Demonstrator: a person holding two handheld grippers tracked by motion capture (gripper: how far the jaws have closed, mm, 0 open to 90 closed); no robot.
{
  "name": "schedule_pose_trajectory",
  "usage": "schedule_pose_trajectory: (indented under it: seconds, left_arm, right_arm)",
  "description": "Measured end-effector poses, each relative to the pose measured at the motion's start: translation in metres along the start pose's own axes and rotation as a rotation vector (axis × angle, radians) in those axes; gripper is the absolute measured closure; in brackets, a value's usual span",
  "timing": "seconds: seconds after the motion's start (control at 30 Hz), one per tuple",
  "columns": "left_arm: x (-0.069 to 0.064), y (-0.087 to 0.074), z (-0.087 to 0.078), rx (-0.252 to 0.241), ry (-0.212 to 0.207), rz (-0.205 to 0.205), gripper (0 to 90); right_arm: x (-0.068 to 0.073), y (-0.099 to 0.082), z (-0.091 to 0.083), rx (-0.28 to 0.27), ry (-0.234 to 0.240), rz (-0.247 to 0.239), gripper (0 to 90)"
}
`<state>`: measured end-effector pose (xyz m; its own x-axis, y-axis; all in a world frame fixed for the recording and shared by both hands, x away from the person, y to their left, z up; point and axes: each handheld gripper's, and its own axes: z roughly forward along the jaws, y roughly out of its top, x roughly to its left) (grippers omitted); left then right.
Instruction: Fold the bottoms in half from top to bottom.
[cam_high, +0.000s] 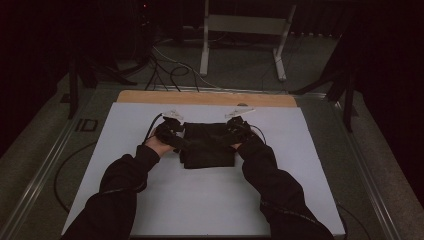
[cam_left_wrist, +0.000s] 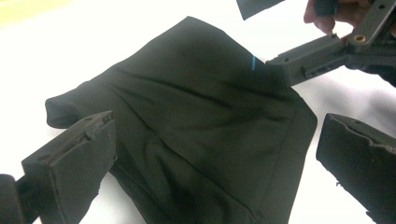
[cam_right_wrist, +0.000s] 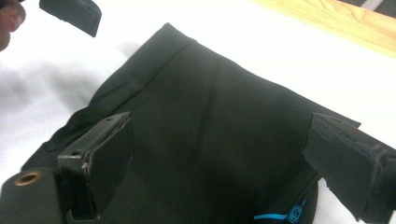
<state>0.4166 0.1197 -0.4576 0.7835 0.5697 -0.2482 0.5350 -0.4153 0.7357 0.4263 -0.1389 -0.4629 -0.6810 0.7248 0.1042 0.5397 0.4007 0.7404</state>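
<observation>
Black cloth (cam_high: 207, 145), folded into a rough rectangle, lies on the white sheet (cam_high: 125, 200) that covers the bench, a little nearer the sheet's far edge than its near one, with the bare wooden strip (cam_high: 200, 98) beyond it. You have your left gripper (cam_high: 176, 135) at the cloth's left edge and your right gripper (cam_high: 234, 131) at its right edge, so both flank the cloth and reach in over it. In the left gripper view your jaws stand spread, one on each side of the cloth's corner, with nothing pinched between them; your right gripper (cam_left_wrist: 322, 56) shows past the cloth's far side. In the right gripper view the jaws are likewise spread over the cloth, empty, and a small blue mark (cam_right_wrist: 280, 215) sits on the cloth edge nearest them. I judge you to be in the middle of folding, at the point of taking hold of the two side edges. Next you would likely lower each pair of jaws until one jaw slides under the top layer, then close on that layer alone. Keep both grips level with each other across the cloth, or the fold will skew. The fabric looks thin and limp, so expect it to sag between your grippers once lifted.
</observation>
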Motion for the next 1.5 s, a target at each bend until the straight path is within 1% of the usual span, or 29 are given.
schedule_pose_trajectory:
  seconds: [0.03, 0.07, 0.1, 0.17, 0.2, 0.27, 0.37, 0.4, 0.43, 0.5, 0.6, 0.63, 0.7, 0.73, 0.77, 0.83, 0.9, 0.97, 1.0, 1.03, 1.07, 1.1, 1.17, 1.23, 1.3, 1.33, 1.37, 1.4, 1.5]
  left_arm:
    - [-0.002, -0.001, -0.003, -0.009, -0.008, 0.002, 0.0]
    - [-0.002, -0.001, -0.003, -0.009, -0.008, 0.002, 0.0]
    - [-0.005, -0.002, -0.005, -0.016, -0.023, 0.005, 0.0]
    - [-0.006, -0.003, -0.006, -0.017, -0.026, 0.009, 0.0]
    - [-0.010, -0.005, -0.008, -0.017, -0.038, 0.015, 0.0]
    - [-0.012, -0.007, -0.009, -0.020, -0.045, 0.022, 0.0]
    - [-0.018, -0.012, -0.014, -0.033, -0.061, 0.030, 0.0]
    - [-0.018, -0.012, -0.014, -0.033, -0.061, 0.030, 0.0]
    - [-0.021, -0.015, -0.016, -0.030, -0.061, 0.040, 0.0]
    - [-0.021, -0.017, -0.017, -0.030, -0.064, 0.042, 0.0]
    - [-0.024, -0.022, -0.020, -0.031, -0.071, 0.052, 0.0]
    - [-0.026, -0.026, -0.023, -0.037, -0.075, 0.055, 0.0]
    - [-0.027, -0.028, -0.024, -0.035, -0.076, 0.058, 0.0]
    - [-0.028, -0.030, -0.025, -0.032, -0.073, 0.064, 0.0]
    - [-0.030, -0.034, -0.028, -0.036, -0.080, 0.062, 0.0]
    - [-0.030, -0.036, -0.029, -0.034, -0.076, 0.064, 0.0]
    - [-0.031, -0.039, -0.031, -0.038, -0.082, 0.062, 0.0]
    - [-0.033, -0.042, -0.031, -0.038, -0.087, 0.059, 0.0]
    - [-0.035, -0.044, -0.031, -0.031, -0.084, 0.061, 0.0]
    - [-0.036, -0.046, -0.032, -0.032, -0.087, 0.059, 0.0]
    - [-0.038, -0.050, -0.033, -0.035, -0.085, 0.056, 0.0]
    - [-0.038, -0.050, -0.033, -0.035, -0.085, 0.056, 0.0]
    - [-0.043, -0.057, -0.034, -0.044, -0.082, 0.052, 0.0]
    - [-0.044, -0.059, -0.035, -0.045, -0.081, 0.057, 0.0]
    - [-0.049, -0.065, -0.037, -0.044, -0.076, 0.061, 0.0]
    - [-0.049, -0.065, -0.037, -0.044, -0.076, 0.061, 0.0]
    - [-0.051, -0.068, -0.038, -0.044, -0.075, 0.064, 0.0]
    - [-0.052, -0.069, -0.039, -0.045, -0.073, 0.065, 0.0]
    - [-0.056, -0.079, -0.043, -0.051, -0.069, 0.063, 0.0]
  right_arm:
    - [0.001, -0.001, -0.003, -0.007, 0.016, -0.007, 8.8]
    - [0.001, -0.001, -0.003, -0.007, 0.016, -0.007, 8.8]
    - [0.002, -0.002, -0.006, -0.017, 0.025, -0.012, 8.8]
    - [0.002, -0.002, -0.007, -0.021, 0.030, -0.017, 8.8]
    - [0.004, -0.003, -0.011, -0.031, 0.038, -0.023, 8.8]
    - [0.004, -0.003, -0.012, -0.035, 0.047, -0.024, 8.8]
    - [0.007, -0.007, -0.018, -0.038, 0.065, -0.056, 8.8]
    - [0.007, -0.007, -0.018, -0.038, 0.065, -0.056, 8.8]
    - [0.008, -0.009, -0.021, -0.039, 0.074, -0.066, 8.9]
    - [0.009, -0.012, -0.024, -0.045, 0.082, -0.079, 8.9]
    - [0.010, -0.015, -0.026, -0.045, 0.084, -0.083, 8.9]
    - [0.011, -0.019, -0.028, -0.047, 0.097, -0.080, 8.9]
    - [0.012, -0.020, -0.029, -0.041, 0.093, -0.081, 8.9]
    - [0.013, -0.024, -0.031, -0.045, 0.096, -0.083, 8.9]
    - [0.014, -0.026, -0.032, -0.044, 0.097, -0.082, 8.9]
    - [0.015, -0.030, -0.034, -0.046, 0.099, -0.079, 8.9]
    - [0.016, -0.032, -0.034, -0.045, 0.102, -0.078, 8.9]
    - [0.020, -0.040, -0.036, -0.042, 0.104, -0.081, 8.9]
    - [0.021, -0.042, -0.036, -0.041, 0.108, -0.083, 8.9]
    - [0.021, -0.042, -0.036, -0.041, 0.108, -0.083, 8.9]
    - [0.024, -0.048, -0.037, -0.039, 0.103, -0.087, 8.9]
    - [0.024, -0.048, -0.037, -0.039, 0.103, -0.087, 8.9]
    - [0.026, -0.056, -0.041, -0.043, 0.112, -0.091, 8.9]
    - [0.027, -0.058, -0.042, -0.044, 0.115, -0.095, 8.9]
    - [0.030, -0.064, -0.047, -0.039, 0.124, -0.108, 8.9]
    - [0.030, -0.064, -0.047, -0.039, 0.124, -0.108, 8.9]
    - [0.032, -0.070, -0.052, -0.044, 0.132, -0.114, 8.9]
    - [0.032, -0.070, -0.052, -0.044, 0.132, -0.114, 8.9]
    - [0.036, -0.079, -0.058, -0.039, 0.135, -0.125, 8.9]
